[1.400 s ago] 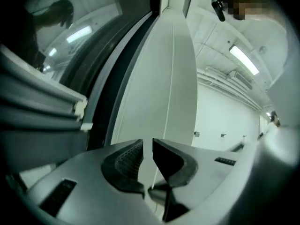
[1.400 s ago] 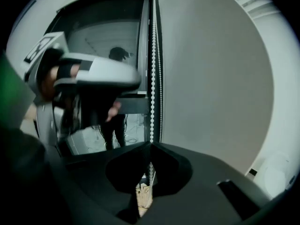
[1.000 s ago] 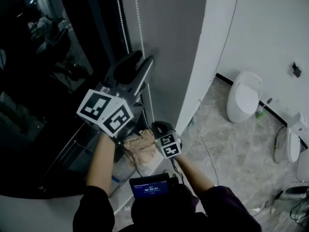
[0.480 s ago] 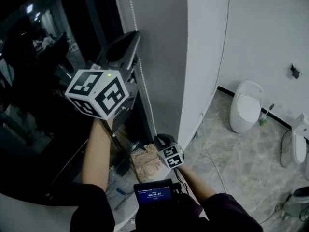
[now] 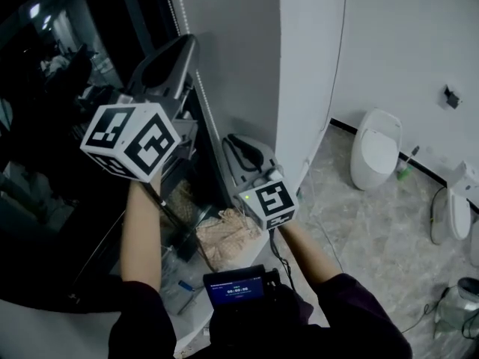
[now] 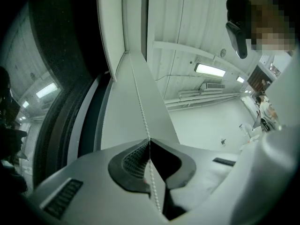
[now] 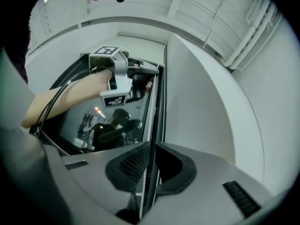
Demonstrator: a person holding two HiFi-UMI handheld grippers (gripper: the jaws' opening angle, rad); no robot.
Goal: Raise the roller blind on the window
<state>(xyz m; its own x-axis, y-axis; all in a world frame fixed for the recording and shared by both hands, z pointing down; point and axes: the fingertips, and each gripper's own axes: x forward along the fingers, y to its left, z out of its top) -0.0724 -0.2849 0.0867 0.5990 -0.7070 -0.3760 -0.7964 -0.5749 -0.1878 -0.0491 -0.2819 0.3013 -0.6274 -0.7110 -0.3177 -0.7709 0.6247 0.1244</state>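
The bead chain (image 5: 203, 103) of the roller blind runs as a thin pale line from the top edge of the head view, left of centre, slanting down toward the middle. It lies just beside the dark window glass (image 5: 45, 163) on its left, with the pale grey wall (image 5: 247, 51) on its right. Its long axis is close to vertical. The blind's own fabric cannot be picked out with any certainty.

Your left hand-held gripper (image 5: 168, 62) is the higher one, in the upper left of the head view. Its jaws are closed on the chain. In its own view the beads (image 6: 139, 107) come down from the upper centre and pass straight between the meeting pads (image 6: 149, 142).

Your right hand-held gripper (image 5: 241, 149) sits lower, near the middle of the head view. Its jaws (image 7: 151, 146) are also pressed together, with a thin dark strand between them that looks like the same chain.

Both hand-held grippers lie along the chain's line, one above the other, so the coming pull probably has to run straight down that line. The right one is nearer your body.
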